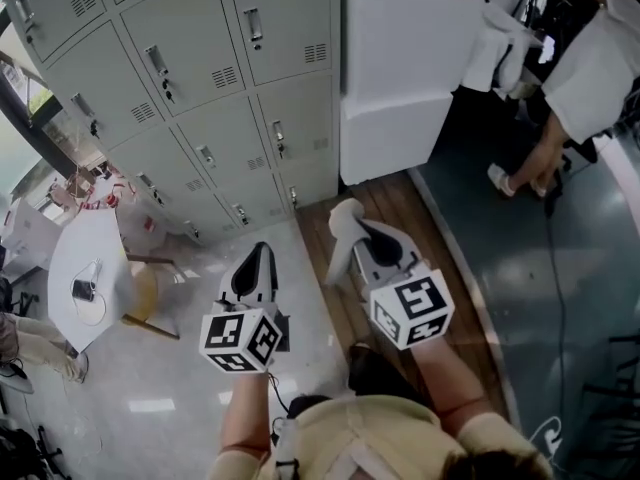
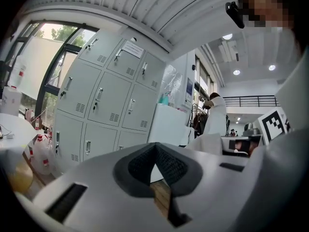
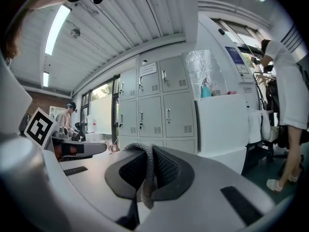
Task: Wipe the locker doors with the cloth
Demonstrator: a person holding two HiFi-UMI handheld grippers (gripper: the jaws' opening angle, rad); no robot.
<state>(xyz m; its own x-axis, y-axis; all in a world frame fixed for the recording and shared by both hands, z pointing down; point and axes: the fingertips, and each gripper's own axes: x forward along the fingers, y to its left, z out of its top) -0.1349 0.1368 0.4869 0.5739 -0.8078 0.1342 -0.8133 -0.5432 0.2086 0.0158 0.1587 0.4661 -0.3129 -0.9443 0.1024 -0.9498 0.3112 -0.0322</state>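
Observation:
Grey lockers [image 1: 200, 68] with small handles and vents stand ahead of me, a step away; they also show as lockers [image 2: 106, 105] and lockers [image 3: 154, 105] in the gripper views. My right gripper [image 1: 358, 238] is shut on a grey knitted cloth [image 1: 345, 216], held in the air short of the lower doors. In the right gripper view the cloth [image 3: 144, 185] hangs pinched between the pads of that gripper [image 3: 149, 154]. My left gripper [image 1: 262, 253] floats beside it, shut and holding nothing; in its own view the gripper [image 2: 155, 151] has its pads meeting.
A white cabinet [image 1: 400, 78] stands right of the lockers. A person in white [image 1: 590, 68] stands at far right. A white table [image 1: 85, 268] and a wooden stool [image 1: 148, 293] are at left, with bottles [image 2: 41, 153] on the floor.

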